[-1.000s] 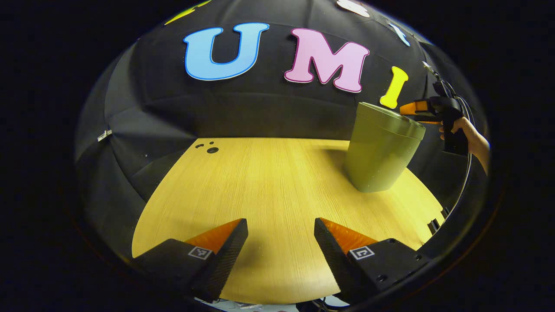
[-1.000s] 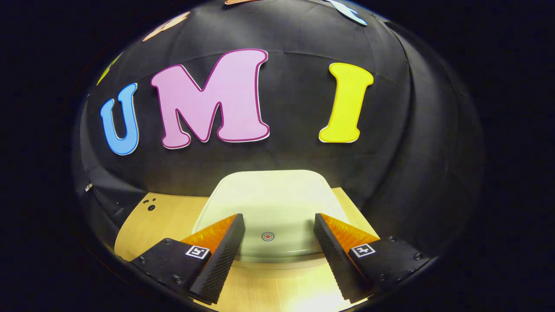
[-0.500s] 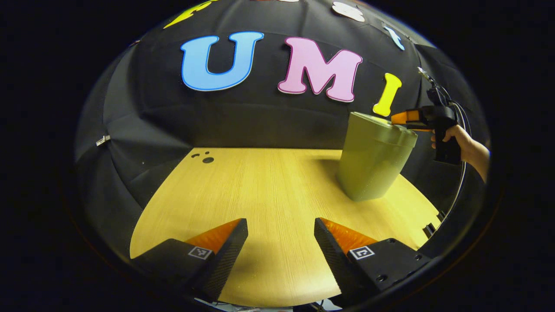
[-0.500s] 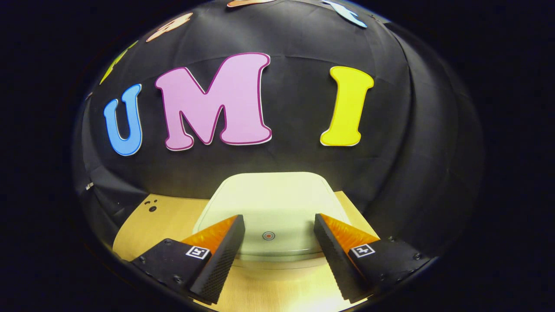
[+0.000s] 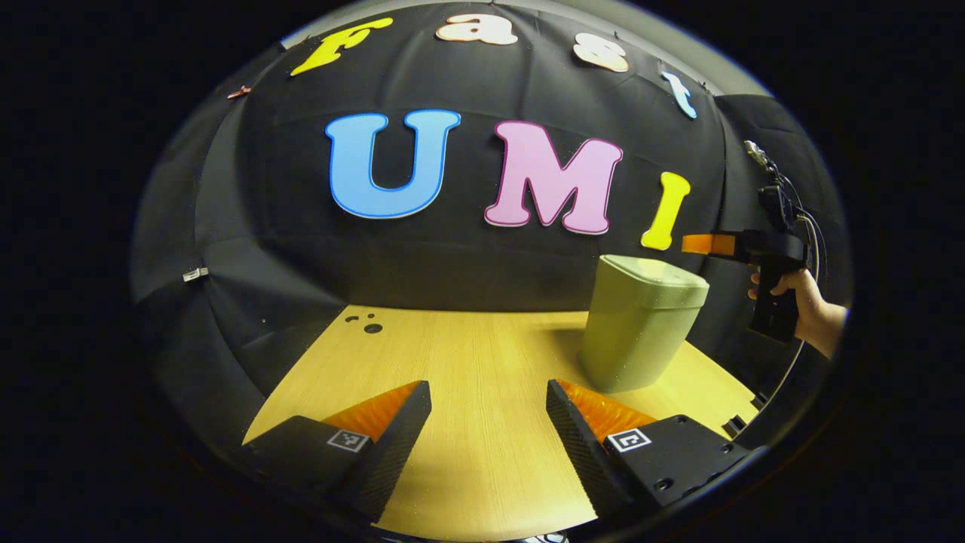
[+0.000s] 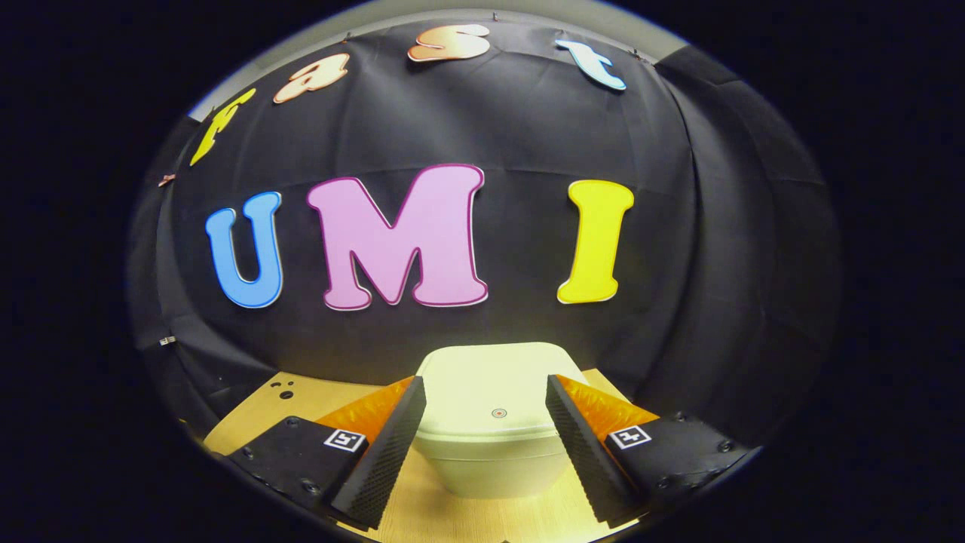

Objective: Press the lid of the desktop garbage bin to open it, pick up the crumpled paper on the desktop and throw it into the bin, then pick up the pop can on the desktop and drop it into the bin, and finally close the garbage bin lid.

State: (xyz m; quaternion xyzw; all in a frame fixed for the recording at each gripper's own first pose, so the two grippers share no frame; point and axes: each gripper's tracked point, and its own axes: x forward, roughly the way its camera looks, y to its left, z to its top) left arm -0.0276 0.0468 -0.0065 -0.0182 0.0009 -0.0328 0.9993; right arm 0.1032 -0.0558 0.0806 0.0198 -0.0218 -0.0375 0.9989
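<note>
We hold the left gripper [image 5: 488, 422] low and level, fingers [image 5: 392, 437] spread wide apart at six o'clock of the left gripper view, nothing between them. At three o'clock of that view, our right hand [image 5: 803, 305] wraps the pistol handle of the right gripper [image 5: 697, 244], fingertips pointing toward nine o'clock, held horizontal; their gap cannot be judged from here. In the right gripper view, the right gripper's fingers [image 6: 580, 445] stand wide apart, gripping nothing.
</note>
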